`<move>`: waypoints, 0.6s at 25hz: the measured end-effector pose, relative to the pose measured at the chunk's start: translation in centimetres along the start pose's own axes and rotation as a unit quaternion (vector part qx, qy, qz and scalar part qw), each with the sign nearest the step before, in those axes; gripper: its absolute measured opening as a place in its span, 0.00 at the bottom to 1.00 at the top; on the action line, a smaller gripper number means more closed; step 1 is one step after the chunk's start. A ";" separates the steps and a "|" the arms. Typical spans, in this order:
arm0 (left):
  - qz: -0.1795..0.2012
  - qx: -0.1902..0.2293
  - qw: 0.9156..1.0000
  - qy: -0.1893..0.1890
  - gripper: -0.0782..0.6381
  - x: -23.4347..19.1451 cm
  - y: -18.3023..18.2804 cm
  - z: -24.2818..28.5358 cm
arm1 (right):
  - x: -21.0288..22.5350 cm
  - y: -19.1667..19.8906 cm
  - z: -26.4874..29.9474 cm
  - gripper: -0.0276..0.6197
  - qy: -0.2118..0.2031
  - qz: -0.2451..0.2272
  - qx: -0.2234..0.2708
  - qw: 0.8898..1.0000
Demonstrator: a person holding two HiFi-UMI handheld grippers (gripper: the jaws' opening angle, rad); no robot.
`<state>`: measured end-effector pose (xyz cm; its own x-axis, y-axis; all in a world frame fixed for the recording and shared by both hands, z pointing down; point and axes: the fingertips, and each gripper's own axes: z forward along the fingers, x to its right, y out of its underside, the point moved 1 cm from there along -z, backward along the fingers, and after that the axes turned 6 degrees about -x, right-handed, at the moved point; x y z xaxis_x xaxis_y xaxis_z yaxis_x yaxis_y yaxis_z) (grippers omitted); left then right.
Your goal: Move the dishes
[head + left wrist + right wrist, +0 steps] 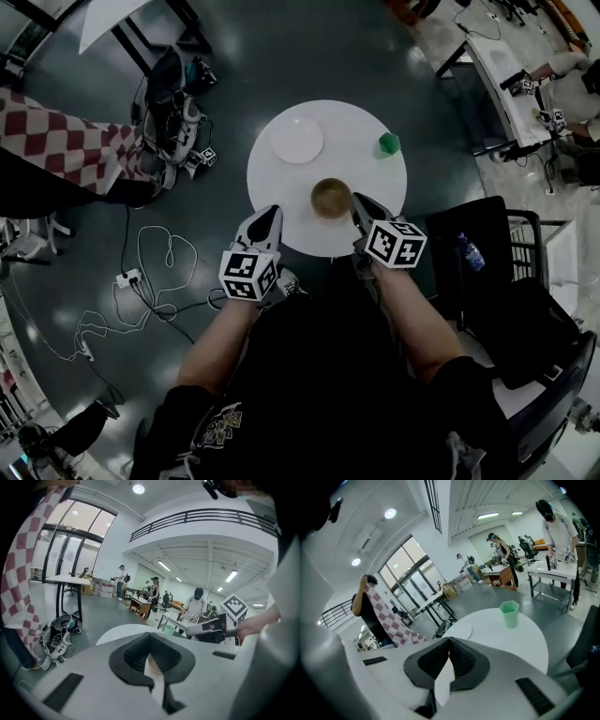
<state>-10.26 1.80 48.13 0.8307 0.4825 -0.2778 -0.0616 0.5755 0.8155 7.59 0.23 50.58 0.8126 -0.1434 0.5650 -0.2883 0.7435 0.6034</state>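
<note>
Both forearms reach forward, left claw and right claw pinched closed, empty, flanking bowl.

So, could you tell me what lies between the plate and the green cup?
Nothing: only bare table lies between the plate and the cup, as the head view shows.

I see the table glaring white under the ceiling lamps. The floor around it is dim, and the edges bend and darken, fisheye.
</note>
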 end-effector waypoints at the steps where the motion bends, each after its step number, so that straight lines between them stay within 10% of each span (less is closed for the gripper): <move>1: 0.000 0.003 1.000 0.006 0.12 0.2 -0.5 -0.6 | -1.1 -0.4 -0.6 0.08 -0.008 -0.011 0.010 1.000; 15: -0.005 0.000 0.994 0.105 0.12 4.4 -3.3 -9.9 | -12.1 0.4 -9.5 0.08 -0.044 -0.078 0.103 0.991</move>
<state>-11.93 8.56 39.20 0.6970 0.6043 -0.3859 -0.0545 0.5813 0.8119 2.44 8.42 38.61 0.8106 -0.3099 0.4969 -0.2664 0.5605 0.7841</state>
